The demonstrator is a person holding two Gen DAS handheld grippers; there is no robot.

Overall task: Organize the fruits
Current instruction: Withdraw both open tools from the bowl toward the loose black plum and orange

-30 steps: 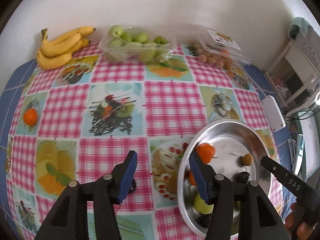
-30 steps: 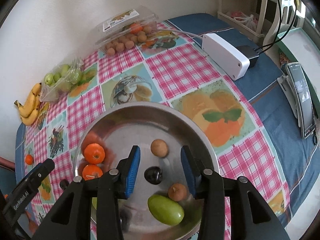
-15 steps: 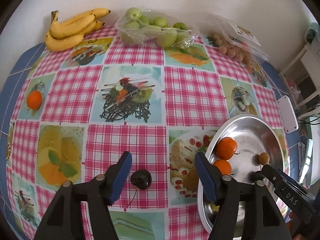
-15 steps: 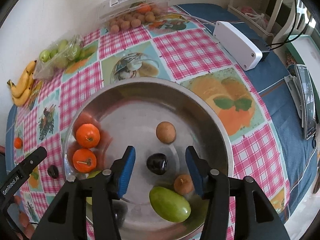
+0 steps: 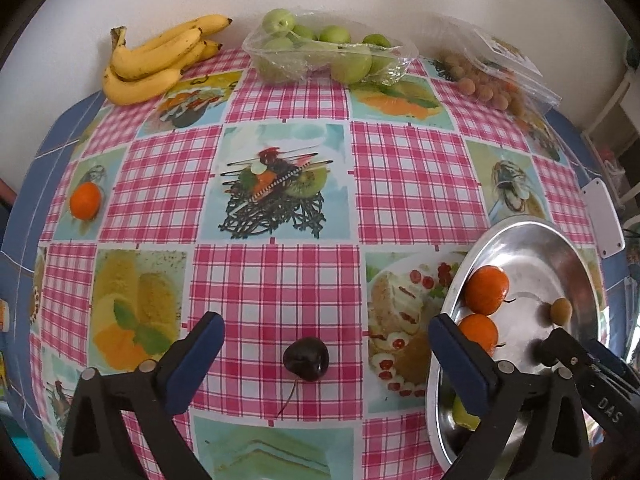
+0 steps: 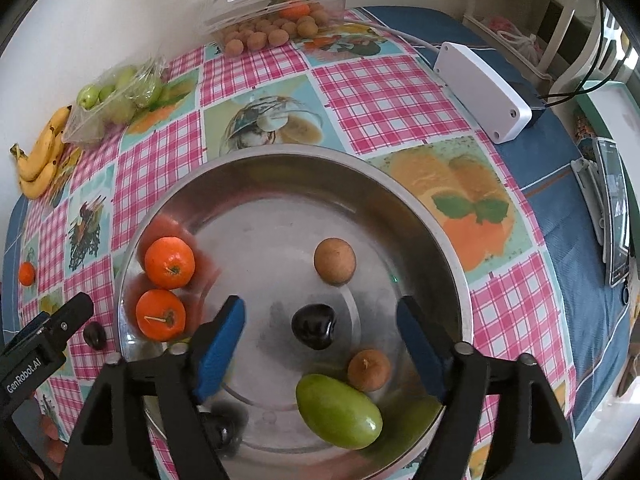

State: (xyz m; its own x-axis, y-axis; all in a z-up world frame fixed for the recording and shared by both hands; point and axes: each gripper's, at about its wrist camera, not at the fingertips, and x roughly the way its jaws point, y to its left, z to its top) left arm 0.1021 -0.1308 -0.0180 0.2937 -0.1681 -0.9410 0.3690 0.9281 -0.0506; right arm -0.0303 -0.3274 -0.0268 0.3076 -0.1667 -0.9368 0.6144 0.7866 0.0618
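I see a pink-and-white checked tablecloth (image 5: 280,280) with printed food pictures, blue at its border. Round shiny silver metal bowl (image 6: 280,184) holds two orange mandarins (image 6: 169,262), a dark purple cherry (image 6: 313,326), a green oval fruit (image 6: 338,411). Yellow bananas (image 5: 156,60) carry brown speckles. Gripper pads (image 6: 218,346) are blue.
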